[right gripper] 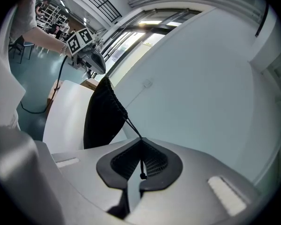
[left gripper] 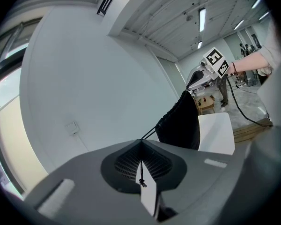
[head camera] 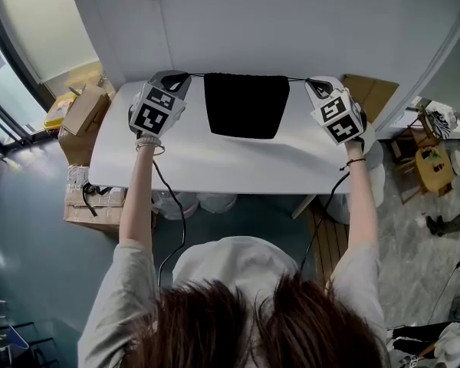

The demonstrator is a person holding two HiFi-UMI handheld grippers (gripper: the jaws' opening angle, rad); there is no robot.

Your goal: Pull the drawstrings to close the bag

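Left gripper (head camera: 178, 77) and right gripper (head camera: 313, 83) clamped (arms outstretched).

The black bag (head camera: 245, 104) lies on the white table (head camera: 215, 163), its drawstrings (head camera: 198, 74) stretched taut sideways.

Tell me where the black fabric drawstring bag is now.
Head view: the black fabric drawstring bag is centred at the white table's far edge, between the left tongs and right tongs.

White desk (head camera: 215, 159) pushed up against a plain pale wall (head camera: 291, 21), cardboard boxes (head camera: 80, 117) piled on the bluish floor (head camera: 31, 244) to its left, small wooden stool (head camera: 429, 163) off to the right, strip lights (left gripper: 202, 18) on the ceiling.
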